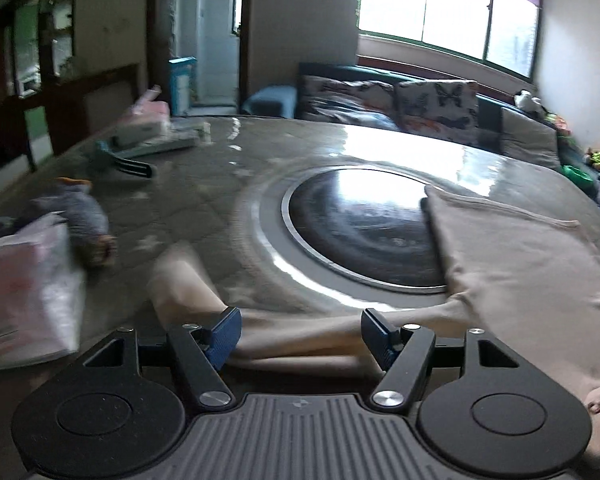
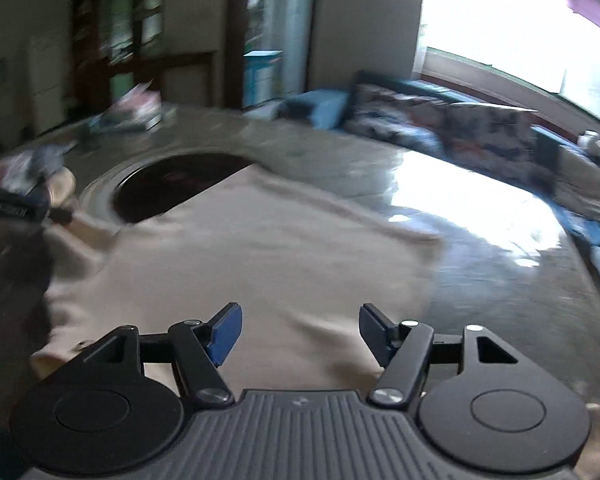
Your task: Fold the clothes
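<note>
A beige garment (image 1: 516,264) lies on the glossy round table (image 1: 220,184), its folded body at the right and a sleeve (image 1: 300,332) stretching left under my left gripper (image 1: 300,334). That gripper is open, blue pads wide apart, with the sleeve passing between and beneath them. In the right wrist view the same garment (image 2: 260,248) spreads flat across the table (image 2: 500,272). My right gripper (image 2: 300,332) hovers open just above its near part, nothing held. The other gripper and a dark sleeve (image 2: 12,248) show blurred at the left edge.
A dark round inset (image 1: 356,224) sits in the table's middle, partly covered by the garment. A small grey garment (image 1: 80,216), a plastic bag (image 1: 24,292), a dark tool (image 1: 132,166) and tissue packs (image 1: 148,120) lie at the left. A sofa with cushions (image 1: 420,112) stands behind.
</note>
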